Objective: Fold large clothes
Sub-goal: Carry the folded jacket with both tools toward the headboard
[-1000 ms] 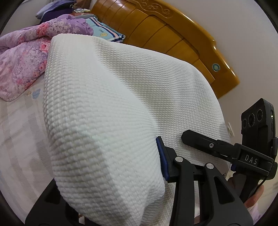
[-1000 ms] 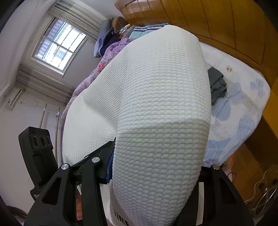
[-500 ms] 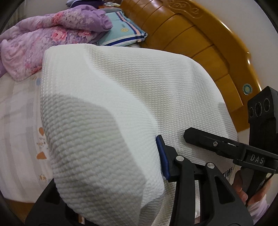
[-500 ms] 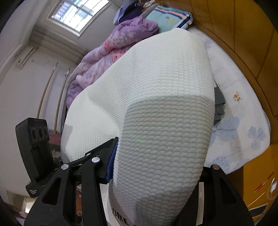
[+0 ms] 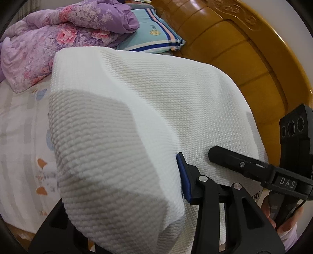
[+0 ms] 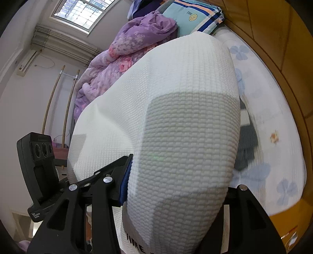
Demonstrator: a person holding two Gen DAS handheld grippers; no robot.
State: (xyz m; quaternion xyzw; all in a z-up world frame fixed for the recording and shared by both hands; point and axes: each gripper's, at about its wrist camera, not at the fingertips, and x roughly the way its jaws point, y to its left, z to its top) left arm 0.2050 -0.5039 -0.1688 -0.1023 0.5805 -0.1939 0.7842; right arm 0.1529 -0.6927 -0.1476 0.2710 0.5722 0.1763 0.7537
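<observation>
Left wrist view: my left gripper [image 5: 125, 187] is clamped on a thick bunch of the white textured garment [image 5: 148, 101]. The cloth bulges out over the jaws, so only the blue pad [image 5: 183, 175] on one finger shows, pressed into the fabric; the other finger is hidden under it. The garment is held up off the bed [image 5: 17, 125] and spans across to my right gripper [image 5: 217, 155], seen at the right w/ its tip against the cloth. Part of my hand [image 5: 283, 220] shows under that gripper. Behind: purple floral quilt [image 5: 58, 39], striped light-blue pillow [image 5: 154, 35], wooden headboard [image 5: 244, 58].

Right wrist view: my right gripper [image 6: 180, 187] is likewise clamped on a fat fold of the same white garment [image 6: 185, 117], blue pad [image 6: 125, 181] tight on the cloth, other finger covered. Black lettering is visible at the bottom edge of the fabric, can't read it in full. My left gripper body [image 6: 41, 160] sits at the left, beside the cloth. The garment hangs over the bed sheet w/ blue flower print [image 6: 273, 127]; a dark grey item [image 6: 246, 142] lies on the sheet just right of the fold, blurred. Quilt [image 6: 125, 58], pillow [image 6: 193, 15] and a window [image 6: 86, 11] further back.
</observation>
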